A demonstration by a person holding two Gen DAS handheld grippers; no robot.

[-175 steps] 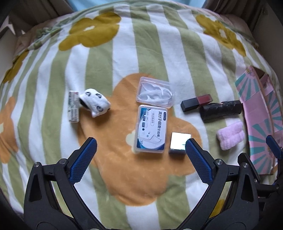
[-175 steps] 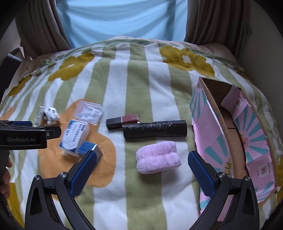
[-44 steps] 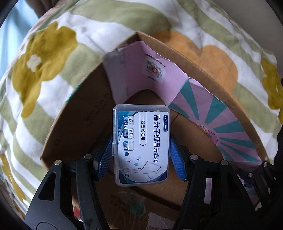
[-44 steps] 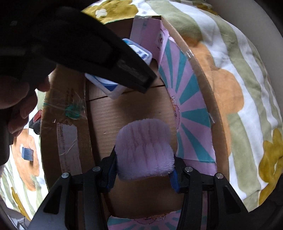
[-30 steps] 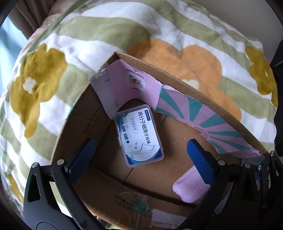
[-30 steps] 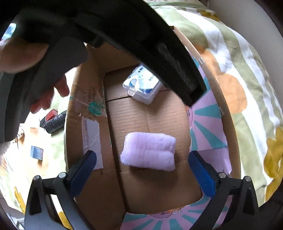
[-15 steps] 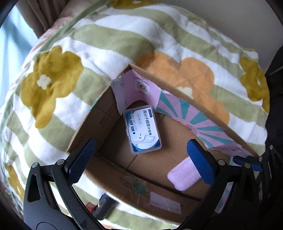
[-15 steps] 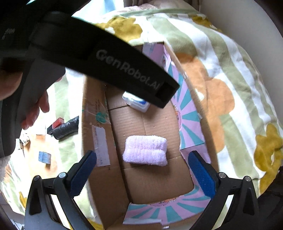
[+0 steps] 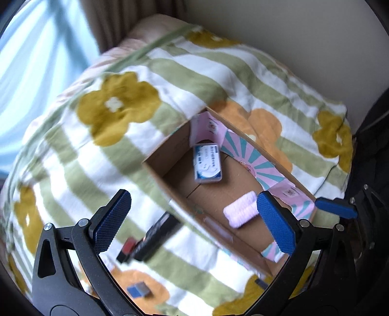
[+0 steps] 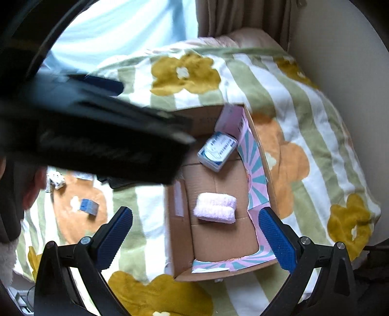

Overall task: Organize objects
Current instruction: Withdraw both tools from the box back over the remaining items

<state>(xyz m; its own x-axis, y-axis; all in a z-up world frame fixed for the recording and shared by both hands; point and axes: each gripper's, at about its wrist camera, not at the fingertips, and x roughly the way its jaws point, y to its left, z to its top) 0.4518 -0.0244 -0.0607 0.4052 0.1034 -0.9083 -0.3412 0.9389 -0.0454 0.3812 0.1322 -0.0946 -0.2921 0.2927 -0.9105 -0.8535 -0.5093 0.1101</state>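
An open cardboard box (image 9: 170,155) with pink and teal flaps lies on the striped flower blanket; it also shows in the right wrist view (image 10: 180,233). Inside it lie a blue-and-white floss pick case (image 9: 207,163) (image 10: 217,150) and a pink fluffy roll (image 9: 240,212) (image 10: 215,206). My left gripper (image 9: 193,220) is open and empty, raised above the box's near wall. My right gripper (image 10: 194,234) is open and empty, high over the box. On the blanket lie a black roll (image 9: 155,237), a red-and-black stick (image 9: 126,248) and a small blue box (image 9: 138,289) (image 10: 88,206).
The left gripper's black body (image 10: 97,136) crosses the upper left of the right wrist view and hides part of the blanket. A small white toy (image 10: 56,181) lies at the far left. Curtains (image 10: 233,17) and a wall (image 9: 291,36) stand beyond the bed.
Both grippers let go of the floss case and pink roll inside the box, opened, and have drawn back up and away; the blanket items have come into view.
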